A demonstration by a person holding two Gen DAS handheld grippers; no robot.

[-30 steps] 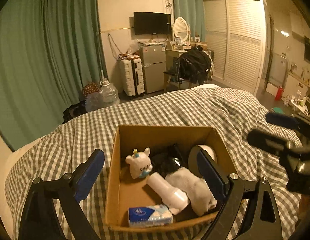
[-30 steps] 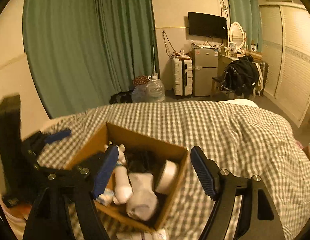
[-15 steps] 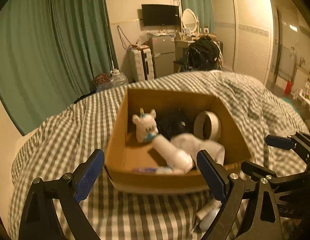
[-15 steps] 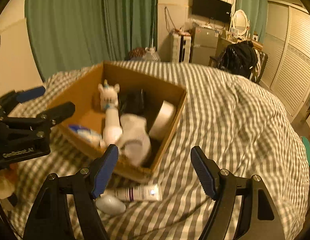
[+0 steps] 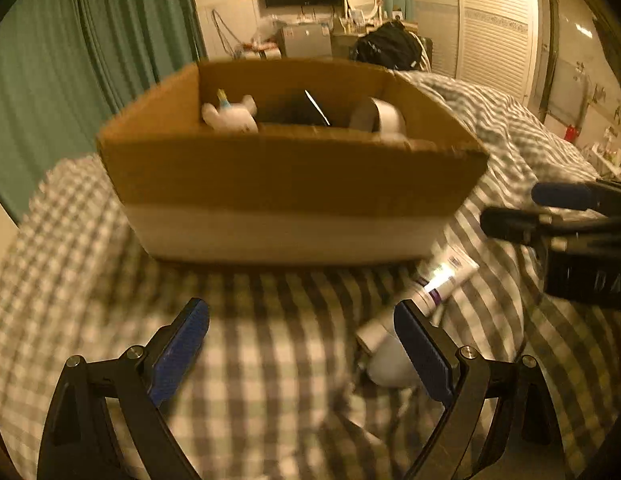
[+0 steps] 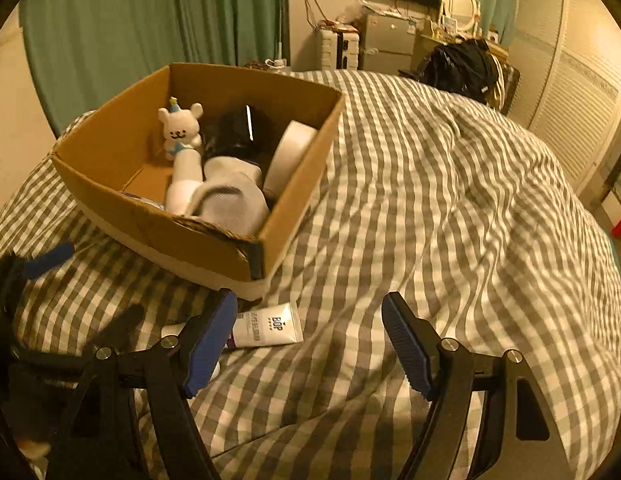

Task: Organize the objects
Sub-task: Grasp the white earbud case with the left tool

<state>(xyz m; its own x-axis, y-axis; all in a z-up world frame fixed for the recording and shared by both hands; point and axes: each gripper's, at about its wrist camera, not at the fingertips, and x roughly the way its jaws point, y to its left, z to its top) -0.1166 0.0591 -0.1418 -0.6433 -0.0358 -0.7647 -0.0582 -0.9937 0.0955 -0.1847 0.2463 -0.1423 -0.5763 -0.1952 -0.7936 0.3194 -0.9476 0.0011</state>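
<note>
A cardboard box (image 6: 230, 256) (image 5: 286, 184) sits on the checked bed. It holds a white bear toy (image 6: 180, 126) (image 5: 230, 114), a white bottle (image 6: 184, 188), a grey sock (image 6: 230, 196), a black item (image 6: 240, 130) and a tape roll (image 6: 292, 152) (image 5: 380, 118). A white tube (image 6: 268, 326) (image 5: 438, 284) and a white rounded object (image 5: 388, 362) lie on the bed in front of the box. My left gripper (image 5: 302, 348) is open and empty, low before the box. My right gripper (image 6: 308, 340) is open and empty, just right of the tube.
The checked duvet (image 6: 450, 184) covers the whole bed. Green curtains (image 6: 150, 20) hang behind. A fridge, suitcase and a chair with black clothes (image 6: 462, 64) stand at the far wall, wardrobe doors (image 6: 570, 80) to the right.
Both grippers have pulled back and dropped low in front of the box. The left view now faces the box's front wall; the tube and the white object have come into view.
</note>
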